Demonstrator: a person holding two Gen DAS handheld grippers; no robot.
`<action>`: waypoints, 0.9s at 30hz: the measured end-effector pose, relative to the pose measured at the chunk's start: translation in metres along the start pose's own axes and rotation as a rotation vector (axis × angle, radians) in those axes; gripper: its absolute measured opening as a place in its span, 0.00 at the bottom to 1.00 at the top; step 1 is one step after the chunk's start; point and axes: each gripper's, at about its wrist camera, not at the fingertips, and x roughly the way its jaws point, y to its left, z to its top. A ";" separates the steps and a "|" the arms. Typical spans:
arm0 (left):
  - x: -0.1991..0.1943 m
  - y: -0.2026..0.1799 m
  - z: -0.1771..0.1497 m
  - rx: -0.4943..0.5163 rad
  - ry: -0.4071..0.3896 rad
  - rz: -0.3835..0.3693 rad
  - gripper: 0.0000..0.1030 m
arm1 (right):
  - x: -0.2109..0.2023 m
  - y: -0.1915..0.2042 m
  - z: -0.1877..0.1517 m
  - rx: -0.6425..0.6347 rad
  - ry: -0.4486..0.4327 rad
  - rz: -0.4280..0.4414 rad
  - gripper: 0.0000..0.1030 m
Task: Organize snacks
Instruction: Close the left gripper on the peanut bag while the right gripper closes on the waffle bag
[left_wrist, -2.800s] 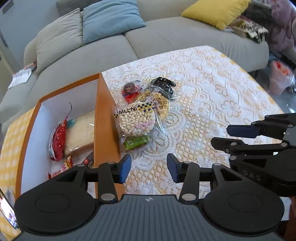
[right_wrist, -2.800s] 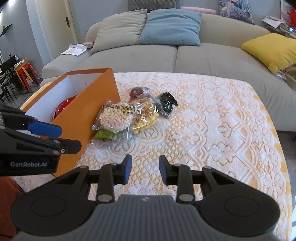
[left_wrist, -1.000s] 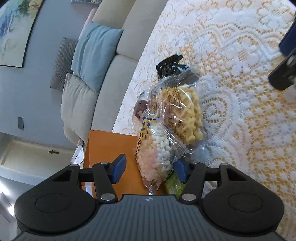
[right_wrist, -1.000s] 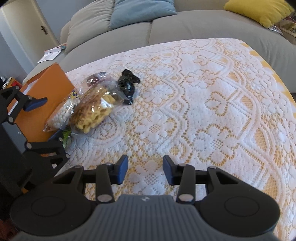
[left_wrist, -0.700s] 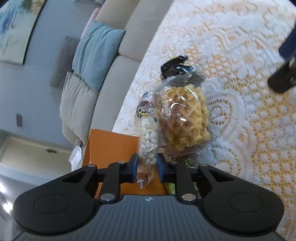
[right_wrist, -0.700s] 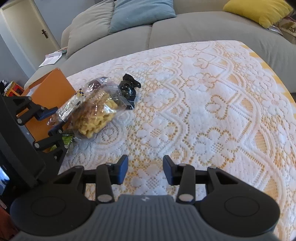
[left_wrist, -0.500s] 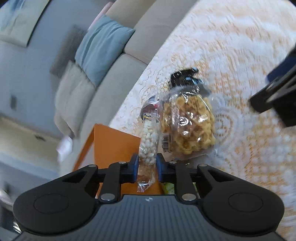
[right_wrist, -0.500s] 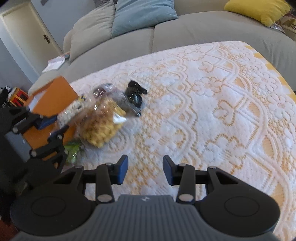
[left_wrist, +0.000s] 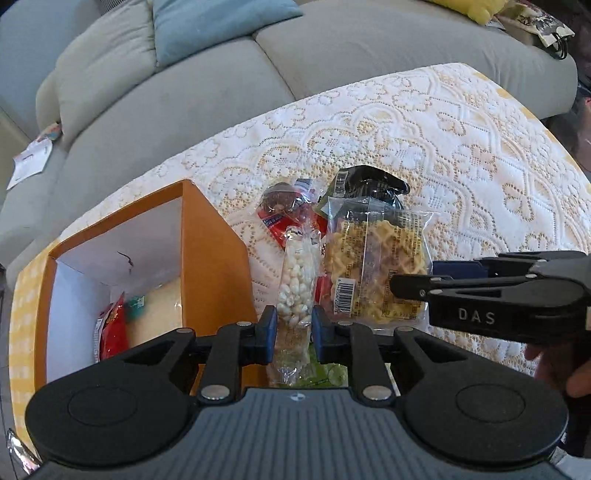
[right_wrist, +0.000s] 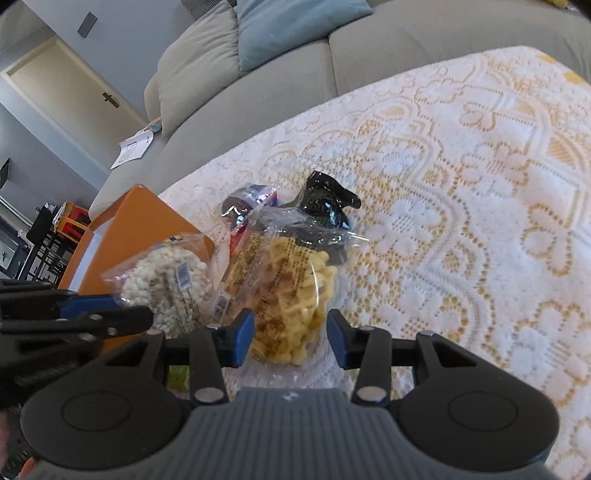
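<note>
Puffed-snack bag (left_wrist: 297, 284) now off tablecloth (left_wrist: 461, 147)

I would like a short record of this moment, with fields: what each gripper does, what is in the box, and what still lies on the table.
left gripper: shut on the bag of white puffed snacks, held beside the orange box
right gripper: open, its jaws on both sides of the bag of yellow waffle snacks, pads not pressing
in the box: a red packet and a pale packet
on the lace tablecloth: waffle bag, black packet, red-and-clear packet, green packet
</note>
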 end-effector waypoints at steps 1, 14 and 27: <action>0.001 -0.001 0.000 0.013 -0.005 -0.004 0.23 | 0.003 0.000 0.002 -0.003 -0.002 -0.001 0.42; 0.020 -0.032 -0.003 0.277 -0.054 0.057 0.35 | 0.016 -0.021 0.009 0.093 -0.038 0.087 0.43; 0.026 -0.032 -0.008 0.209 -0.023 0.106 0.23 | 0.000 -0.004 0.012 0.010 -0.052 0.051 0.22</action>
